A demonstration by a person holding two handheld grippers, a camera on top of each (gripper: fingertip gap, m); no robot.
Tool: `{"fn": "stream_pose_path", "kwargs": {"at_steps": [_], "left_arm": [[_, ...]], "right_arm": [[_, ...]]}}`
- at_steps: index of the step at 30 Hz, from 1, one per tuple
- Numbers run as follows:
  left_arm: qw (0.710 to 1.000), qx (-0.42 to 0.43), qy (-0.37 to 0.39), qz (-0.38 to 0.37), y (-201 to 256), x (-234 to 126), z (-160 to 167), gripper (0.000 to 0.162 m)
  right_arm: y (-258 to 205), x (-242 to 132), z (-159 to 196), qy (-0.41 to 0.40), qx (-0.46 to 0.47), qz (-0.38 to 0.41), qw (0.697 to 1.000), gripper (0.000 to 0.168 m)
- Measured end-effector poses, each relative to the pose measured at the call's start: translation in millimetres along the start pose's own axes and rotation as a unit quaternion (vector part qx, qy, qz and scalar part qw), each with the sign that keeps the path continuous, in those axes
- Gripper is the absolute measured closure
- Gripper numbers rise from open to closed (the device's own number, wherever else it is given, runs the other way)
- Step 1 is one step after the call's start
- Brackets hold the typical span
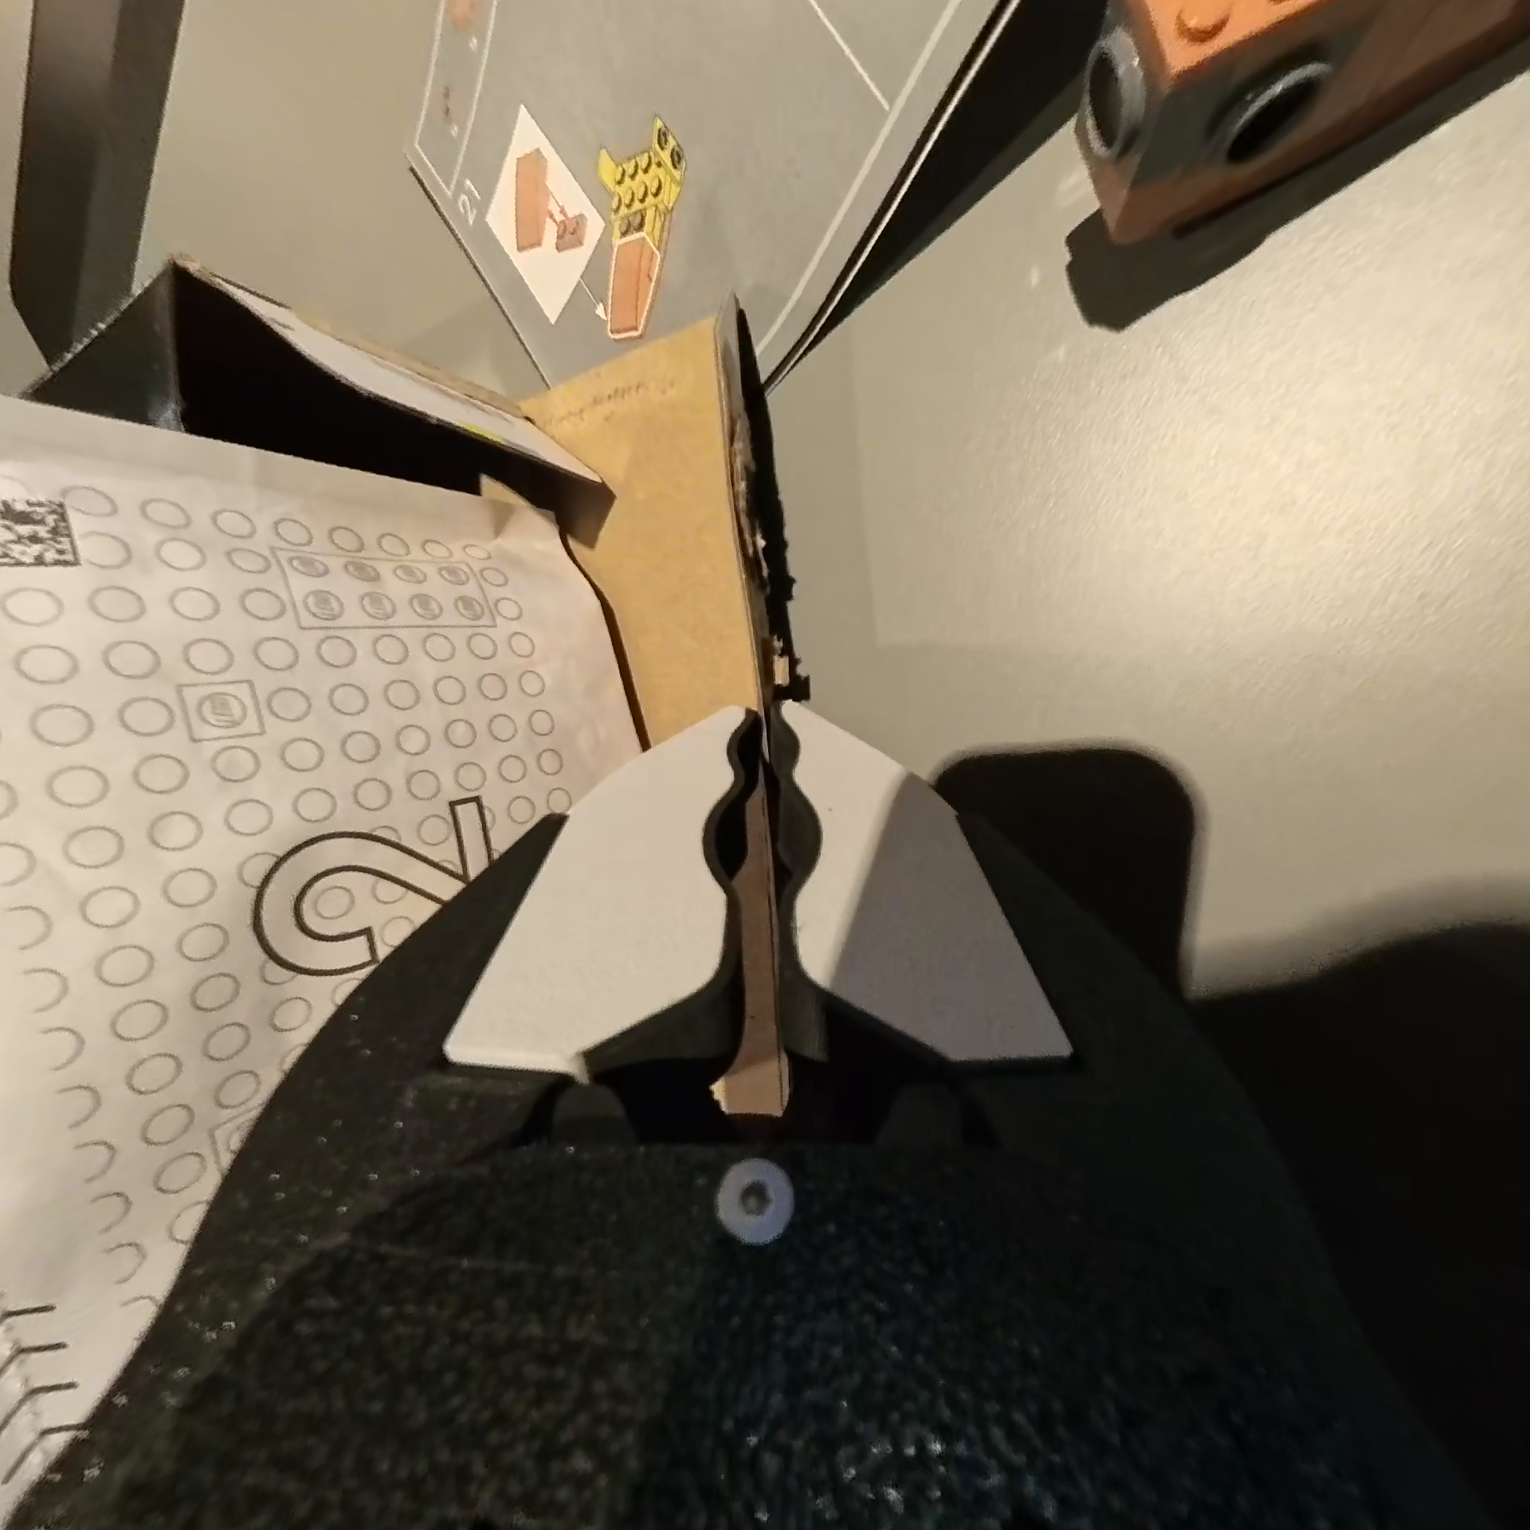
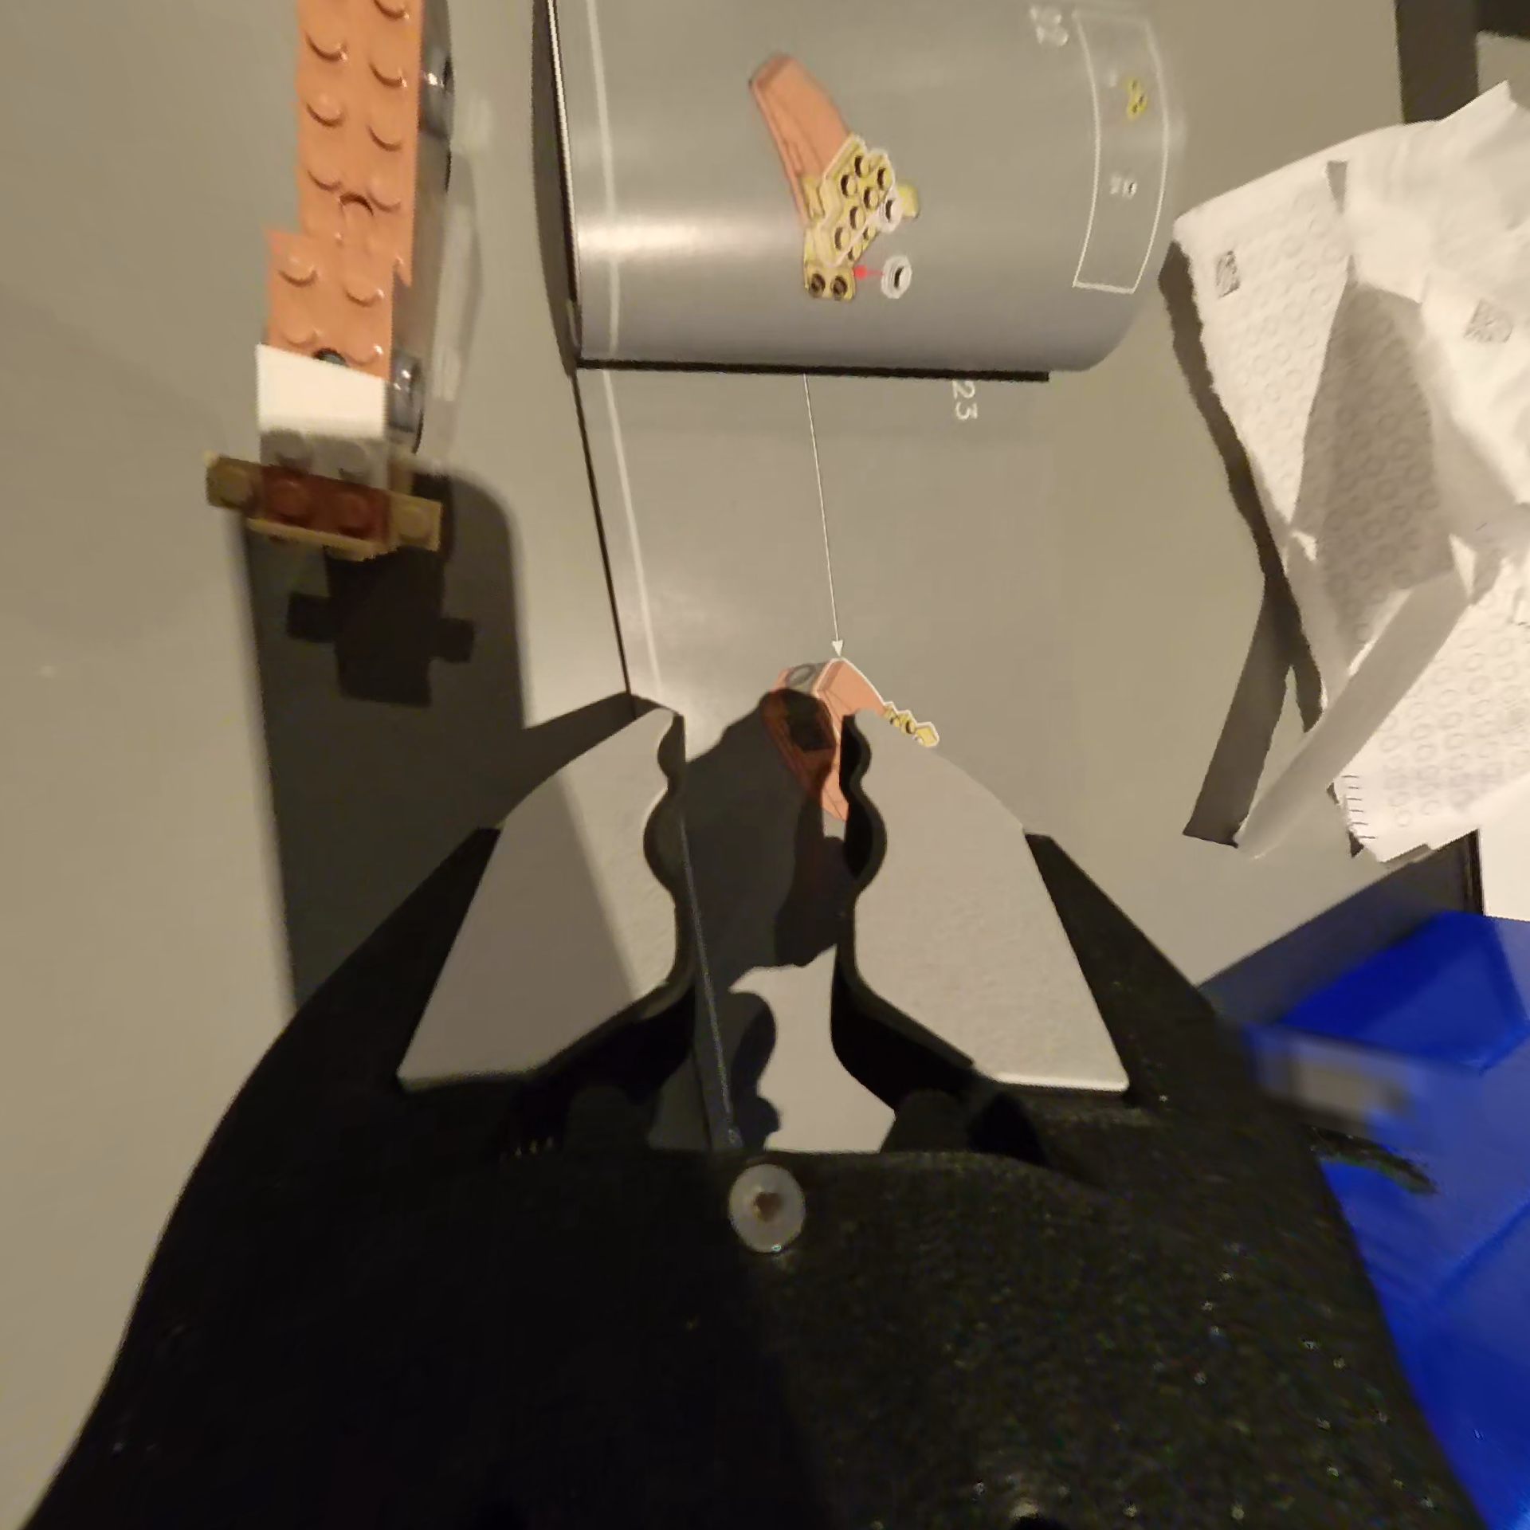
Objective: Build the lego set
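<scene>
With the left gripper (image 1: 766,728) clamped on the torn box flap (image 1: 687,530), and the right gripper (image 2: 766,737) parted over the booklet (image 2: 952,538) beside the model (image 2: 344,273), the flap could be ripped further if pulled.

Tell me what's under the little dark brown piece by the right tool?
The brown piece lies on the open instruction booklet, over a printed drawing. It covers part of that drawing.

Torn brown cardboard flap (image 1: 675,530) looks rough and matt; white paper bag (image 1: 248,745) printed with circles is crinkled; orange plastic brick plate (image 2: 356,165) shines; grey instruction page (image 2: 828,207) is glossy.
</scene>
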State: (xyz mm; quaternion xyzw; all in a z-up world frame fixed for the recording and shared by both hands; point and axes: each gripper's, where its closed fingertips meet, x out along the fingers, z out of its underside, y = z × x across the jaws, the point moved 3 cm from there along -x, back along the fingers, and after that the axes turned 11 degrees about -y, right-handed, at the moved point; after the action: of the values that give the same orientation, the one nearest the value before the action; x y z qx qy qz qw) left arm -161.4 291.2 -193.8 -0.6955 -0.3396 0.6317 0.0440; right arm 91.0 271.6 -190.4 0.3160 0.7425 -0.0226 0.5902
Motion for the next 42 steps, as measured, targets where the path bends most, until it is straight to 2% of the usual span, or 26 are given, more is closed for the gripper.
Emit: {"fn": "stream_pose_path", "kwargs": {"at_steps": [15, 22, 26, 28, 29, 30, 33, 35, 38, 42], "left_arm": [[1.0, -0.004, -0.001, 0.007, 14.5, -4.0, -8.6, 0.16], [0.999, -0.02, 0.026, 0.017, 17.9, -7.9, -10.7, 0.155], [0.997, -0.037, 0.057, 0.039, 20.4, -19.2, -16.9, 0.152], [0.994, -0.051, 0.081, 0.055, 22.2, -28.7, -21.7, 0.151], [0.992, -0.059, 0.095, 0.061, 22.5, -34.7, -24.6, 0.151], [0.989, -0.065, 0.111, 0.066, 22.9, -41.5, -28.4, 0.151], [0.978, -0.077, 0.171, 0.089, 25.6, -67.2, -48.8, 0.151], [0.968, -0.072, 0.211, 0.112, 28.3, -85.5, -70.9, 0.149], [0.948, -0.056, 0.269, 0.162, 31.2, -111.7, -118.4, 0.143], [0.913, -0.033, 0.323, 0.248, 33.6, -145.7, -206.6, 0.136]], "right_arm": [[17.8, 0.1, 8.6, -0.037, -0.029, 0.025, 0.999, 0.132], [22.2, -30.5, 6.0, 0.084, 0.075, 0.003, 0.994, 0.132], [23.4, -64.2, 8.2, 0.195, 0.155, -0.049, 0.967, 0.131], [31.0, -96.1, 9.8, 0.293, 0.219, -0.081, 0.927, 0.129], [37.7, -117.8, 12.6, 0.354, 0.255, -0.094, 0.895, 0.128], [45.3, -142.7, 17.8, 0.421, 0.29, -0.103, 0.854, 0.128], [60.7, -222.5, 48.1, 0.605, 0.356, -0.128, 0.701, 0.129], [59.5, -270.1, 73.0, 0.691, 0.356, -0.124, 0.617, 0.129], [43.8, -336.9, 107.9, 0.793, 0.308, -0.108, 0.514, 0.131], [9.9, -410.8, 145.8, 0.88, 0.199, -0.126, 0.412, 0.129]]}}
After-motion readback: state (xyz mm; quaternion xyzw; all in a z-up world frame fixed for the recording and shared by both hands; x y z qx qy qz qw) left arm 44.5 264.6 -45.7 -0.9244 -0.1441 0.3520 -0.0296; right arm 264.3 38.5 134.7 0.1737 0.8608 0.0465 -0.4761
